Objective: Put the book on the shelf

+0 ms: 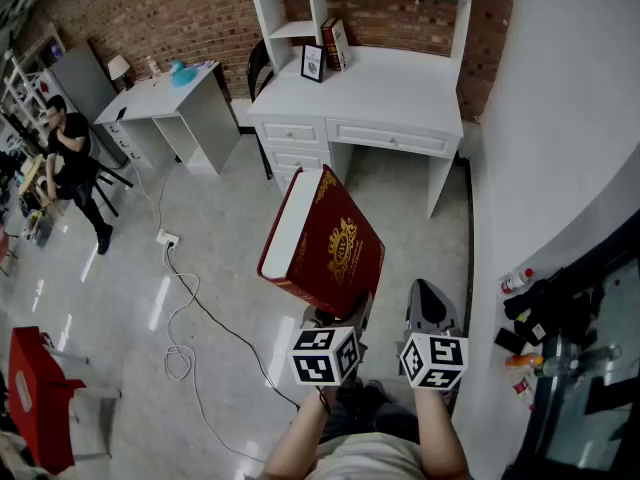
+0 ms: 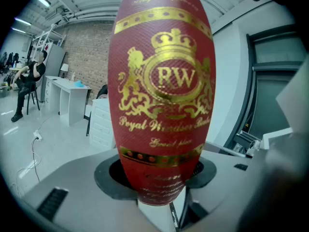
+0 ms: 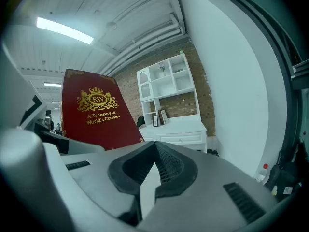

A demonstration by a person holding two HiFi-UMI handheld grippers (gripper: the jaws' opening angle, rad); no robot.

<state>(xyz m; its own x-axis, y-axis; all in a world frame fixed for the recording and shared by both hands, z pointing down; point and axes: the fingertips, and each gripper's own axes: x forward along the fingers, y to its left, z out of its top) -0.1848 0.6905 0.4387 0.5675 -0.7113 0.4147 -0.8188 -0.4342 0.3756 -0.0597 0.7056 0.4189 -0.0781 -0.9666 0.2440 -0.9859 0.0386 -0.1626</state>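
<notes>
Ahead on your left: a white side table (image 1: 165,98) against the brick wall (image 1: 170,13), a teal object (image 1: 183,72) on its top, and a person (image 1: 70,163) in black seated well off to the far left. On the glossy floor (image 1: 120,298): a white power strip (image 1: 166,238), with a thin cable (image 1: 190,313) looping from it toward you, and a red piece of furniture (image 1: 35,393) in the lower left corner. On your right, a small red-capped bottle (image 1: 515,281) lies just beside dark clutter (image 1: 540,313) at the foot of the white wall (image 1: 560,118).
</notes>
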